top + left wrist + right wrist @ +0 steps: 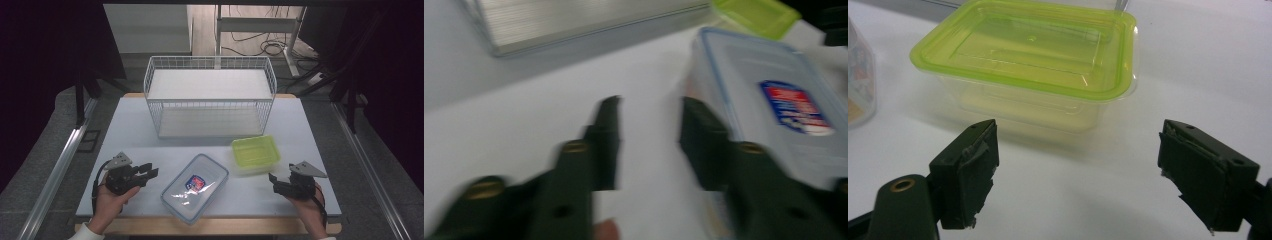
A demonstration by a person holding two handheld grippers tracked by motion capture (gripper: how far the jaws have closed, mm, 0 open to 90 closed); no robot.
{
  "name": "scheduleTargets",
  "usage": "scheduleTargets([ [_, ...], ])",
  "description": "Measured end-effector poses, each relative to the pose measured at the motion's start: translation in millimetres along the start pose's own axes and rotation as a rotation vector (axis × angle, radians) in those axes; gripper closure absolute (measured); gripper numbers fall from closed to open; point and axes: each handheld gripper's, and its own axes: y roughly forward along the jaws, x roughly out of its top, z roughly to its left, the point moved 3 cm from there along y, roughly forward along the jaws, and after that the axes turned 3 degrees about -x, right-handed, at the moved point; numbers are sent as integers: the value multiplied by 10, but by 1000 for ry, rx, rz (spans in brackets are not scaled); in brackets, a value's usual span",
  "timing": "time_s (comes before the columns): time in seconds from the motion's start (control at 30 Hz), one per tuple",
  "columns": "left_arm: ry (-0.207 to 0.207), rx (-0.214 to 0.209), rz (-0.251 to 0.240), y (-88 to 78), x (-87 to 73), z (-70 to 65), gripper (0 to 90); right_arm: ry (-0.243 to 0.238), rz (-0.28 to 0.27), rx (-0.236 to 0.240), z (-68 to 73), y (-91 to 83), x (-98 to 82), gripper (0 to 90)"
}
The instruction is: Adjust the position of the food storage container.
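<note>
A clear box with a blue-rimmed lid and a red and blue label [195,187] lies slantwise at the table's front middle. My left gripper [152,170] hovers just left of it, jaws a little apart with nothing between them. In the left gripper view the box [774,115] lies right of the blurred left gripper [649,107]. A clear tub with a green lid [255,152] stands right of the middle. My right gripper [272,181] stays in front of the tub, open wide. The tub [1033,55] sits just beyond the right gripper [1078,135], untouched.
A white wire basket [210,97] with a pale floor stands at the back middle of the white table [130,130]. The table's front edge runs just below both hands. Dark floor, metal rails and cables surround the table.
</note>
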Motion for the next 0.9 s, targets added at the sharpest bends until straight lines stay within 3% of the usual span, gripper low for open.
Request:
scheduleTargets([
  [0.13,39,-91,9,4,75,-245,900,5,3,0,-6,7,-5,170],
  [0.33,151,-209,88,148,106,-835,900,7,0,-2,-1,-14,-5,170],
  [0.47,221,-255,152,269,59,-1141,900,3,-1,-2,11,-19,-5,170],
  [0.6,243,-284,227,444,-55,-1334,900,5,2,-3,7,-9,-13,170],
  [0.73,261,-279,278,561,-137,-1420,900,7,4,-4,0,-6,-18,170],
  [0.9,270,-274,307,590,-205,-1473,900,9,2,-3,-6,-10,-18,170],
])
